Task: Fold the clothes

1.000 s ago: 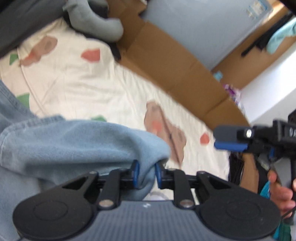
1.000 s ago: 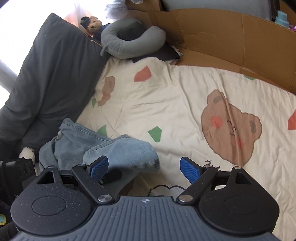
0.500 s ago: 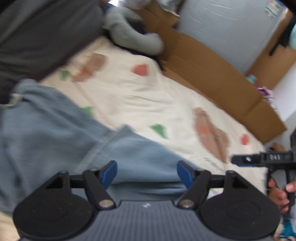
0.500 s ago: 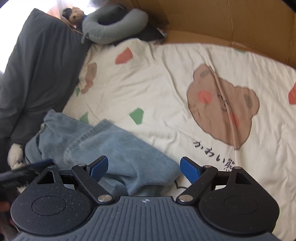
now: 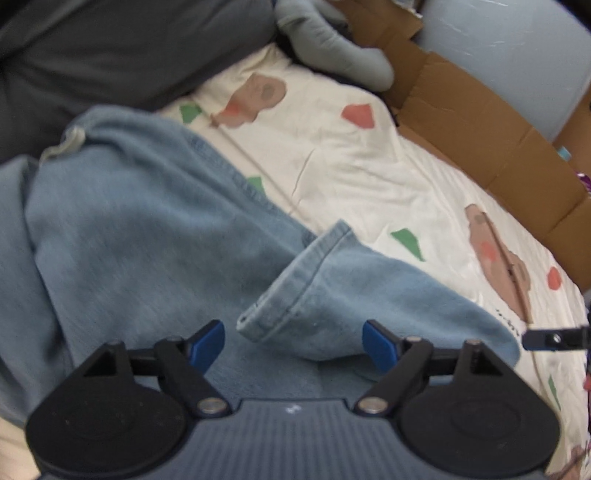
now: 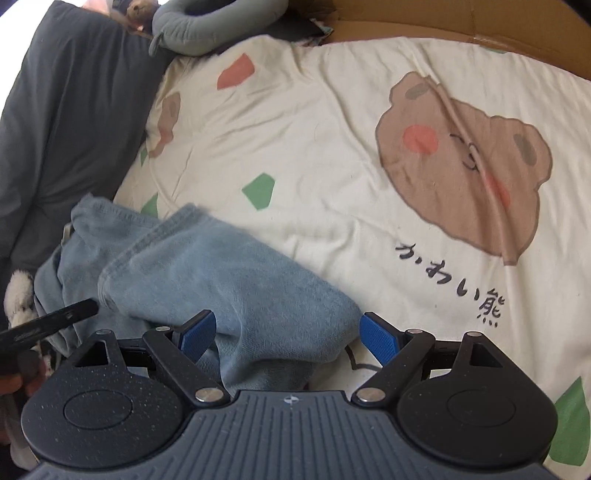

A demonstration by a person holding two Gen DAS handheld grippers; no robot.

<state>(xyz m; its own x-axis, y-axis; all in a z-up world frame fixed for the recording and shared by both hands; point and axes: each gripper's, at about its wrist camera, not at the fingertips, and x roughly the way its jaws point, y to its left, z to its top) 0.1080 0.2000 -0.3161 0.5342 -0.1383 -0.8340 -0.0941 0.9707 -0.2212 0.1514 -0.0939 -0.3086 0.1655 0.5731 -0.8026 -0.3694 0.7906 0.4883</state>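
Observation:
Light blue jeans (image 5: 155, 229) lie rumpled on a cream bedsheet (image 5: 351, 162) printed with bears. One leg is folded over, its hem (image 5: 295, 288) facing my left gripper (image 5: 294, 341), which hovers open just above the denim with nothing between its blue pads. In the right wrist view the same jeans (image 6: 221, 273) lie at lower left, and my right gripper (image 6: 288, 336) is open over the folded end of the leg. The tip of the right gripper (image 5: 554, 338) shows at the right edge of the left wrist view.
A dark grey pillow (image 6: 55, 110) lies along the left side of the bed. A grey neck pillow (image 6: 207, 26) and a small teddy bear (image 6: 138, 9) sit at the head. Brown cardboard (image 5: 480, 122) lines the far edge. A hand (image 6: 22, 373) shows at lower left.
My left gripper let go of the jeans leg and opened wide; the leg now lies flat on the bed. Both grippers moved in closer over the denim.

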